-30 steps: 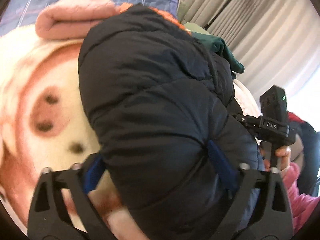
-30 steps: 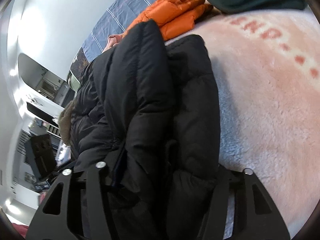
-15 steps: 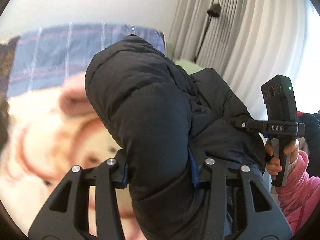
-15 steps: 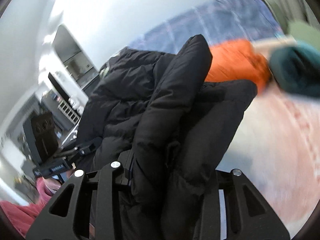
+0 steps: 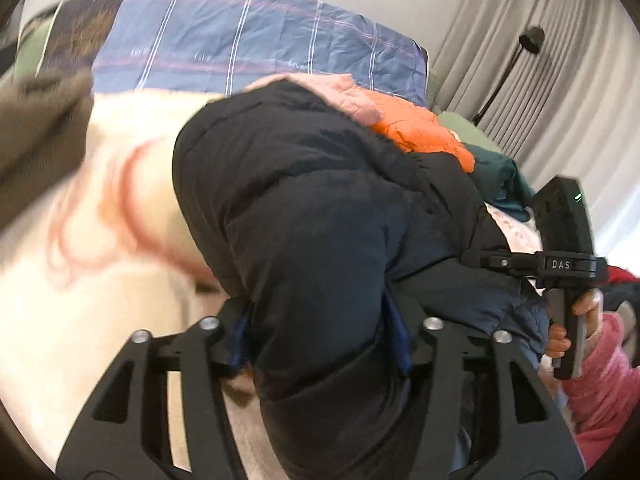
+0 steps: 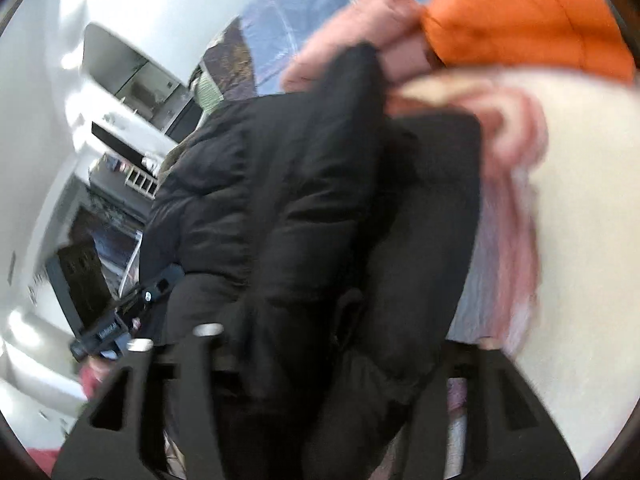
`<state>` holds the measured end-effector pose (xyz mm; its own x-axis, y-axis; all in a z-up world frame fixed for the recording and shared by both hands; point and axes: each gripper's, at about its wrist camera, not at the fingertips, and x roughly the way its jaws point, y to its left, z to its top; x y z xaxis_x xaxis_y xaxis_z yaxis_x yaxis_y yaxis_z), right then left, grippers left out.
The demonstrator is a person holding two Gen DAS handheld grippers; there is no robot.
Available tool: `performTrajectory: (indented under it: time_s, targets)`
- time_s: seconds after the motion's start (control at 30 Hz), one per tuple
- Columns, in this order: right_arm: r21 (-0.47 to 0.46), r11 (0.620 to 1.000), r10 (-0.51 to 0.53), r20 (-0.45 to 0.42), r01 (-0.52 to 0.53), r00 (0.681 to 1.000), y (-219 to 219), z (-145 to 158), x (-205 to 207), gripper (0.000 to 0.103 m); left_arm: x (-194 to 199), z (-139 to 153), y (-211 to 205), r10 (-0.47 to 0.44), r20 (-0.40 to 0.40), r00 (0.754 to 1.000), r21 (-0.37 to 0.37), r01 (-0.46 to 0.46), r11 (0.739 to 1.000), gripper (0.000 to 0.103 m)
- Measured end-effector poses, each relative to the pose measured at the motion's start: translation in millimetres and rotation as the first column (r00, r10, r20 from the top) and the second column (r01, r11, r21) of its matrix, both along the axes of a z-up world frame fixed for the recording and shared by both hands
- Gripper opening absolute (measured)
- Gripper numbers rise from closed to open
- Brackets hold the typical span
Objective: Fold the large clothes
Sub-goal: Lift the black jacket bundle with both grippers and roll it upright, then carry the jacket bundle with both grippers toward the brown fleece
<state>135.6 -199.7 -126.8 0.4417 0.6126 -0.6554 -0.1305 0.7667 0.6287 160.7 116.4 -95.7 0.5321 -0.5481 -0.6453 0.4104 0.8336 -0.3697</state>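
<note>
Between the fingers of the left gripper (image 5: 320,336) sits a thick bunch of a black padded jacket (image 5: 320,208), and the blue pads (image 5: 394,328) press into it from both sides, so this gripper is clamped on the jacket. From the right wrist view, the right gripper (image 6: 332,344) has the same jacket (image 6: 304,208) bunched between its 2 fingers and looks closed on it too, though blur hides the pads themselves. The jacket hangs doubled over between the 2 grippers, above a cream fleece blanket (image 5: 80,280) with a pink print. Behind it, at the head of the bed, lie an orange jacket (image 5: 420,132), a pink garment (image 5: 340,92) and a dark green garment (image 5: 500,176), close to a blue striped sheet (image 5: 248,40). The step in hand seems to be laying the doubled jacket down flat. To do it well, both grippers should keep level with each other so the fold line stays straight, lower the hanging edge onto bare blanket first, and let the top layer follow without sliding. Padded cloth is slippery and springy, so a firm hold until the jacket rests fully matters, and it should land short of the orange jacket.
</note>
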Motion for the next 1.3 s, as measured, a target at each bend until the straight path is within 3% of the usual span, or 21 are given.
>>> performTrajectory:
  time_s: [0.1,0.17,0.4,0.5,0.53,0.6,0.63,0.7,0.77,0.83,1.0,1.1,1.3]
  targets:
    - [-0.067,0.998,-0.007,0.013,0.008,1.0,-8.4,2.7,-3.6,0.085,-8.9,-3.6,4.9,-0.01,0.018,1.0,0.024,0.009,1.0,0.07]
    - [-0.083,0.997,0.009,0.012,-0.008,1.0,-10.9,5.4,-10.6,0.086,-7.0,-7.6,2.5,-0.007,0.013,1.0,0.031,0.007,0.999,0.076]
    - [0.055,0.995,0.091,-0.085,-0.086,0.992,-6.4,-13.4,-18.8,0.091,-17.5,-25.3,19.7,0.022,-0.041,0.999,-0.036,-0.024,0.999,0.083]
    - [0.165,0.979,0.15,-0.163,-0.123,0.975,5.7,-33.9,-5.8,0.091,-18.6,-33.7,29.8,0.039,-0.111,0.993,-0.084,-0.049,0.995,0.086]
    - [0.161,0.979,0.149,-0.167,-0.122,0.975,8.5,-36.9,-5.6,0.088,-18.9,-35.1,32.0,0.04,-0.132,0.99,-0.099,-0.053,0.994,0.086]
    - [0.148,0.978,0.164,-0.129,-0.145,0.978,15.3,-33.6,-5.5,0.055,-23.5,-37.9,34.9,0.029,-0.165,0.986,-0.131,-0.051,0.99,0.087]
    - [0.15,0.977,0.169,-0.117,-0.15,0.979,16.8,-30.0,-6.3,0.052,-26.9,-37.2,34.3,0.024,-0.162,0.986,-0.133,-0.046,0.99,0.085]
    - [0.096,0.984,0.157,-0.075,-0.149,0.985,19.5,-18.7,-9.3,0.038,-31.4,-29.5,29.5,0.023,-0.121,0.992,-0.123,-0.038,0.992,0.067]
    - [0.037,0.99,0.14,-0.023,-0.139,0.99,24.9,-3.6,-12.1,0.033,-31.8,-13.2,24.8,0.03,-0.07,0.997,-0.108,-0.038,0.993,0.047]
    - [0.007,0.99,0.142,0.051,-0.143,0.989,29.2,15.6,-15.6,0.032,-32.5,5.8,21.8,0.039,-0.007,0.999,-0.097,-0.04,0.994,0.042]
    - [-0.025,0.984,0.176,0.265,-0.176,0.948,43.1,89.8,-13.7,0.031,-34.0,68.4,22.0,0.049,0.171,0.984,-0.071,-0.037,0.997,0.041]
    - [-0.052,0.98,0.197,0.353,-0.191,0.914,54.3,128.1,5.7,0.031,-25.2,107.5,26.1,0.058,0.286,0.956,-0.035,-0.05,0.998,0.041]
    - [-0.035,0.976,0.208,0.44,-0.215,0.873,87.2,181.5,91.6,0.031,42.0,172.4,47.0,0.114,0.408,0.906,0.025,-0.136,0.99,0.041]
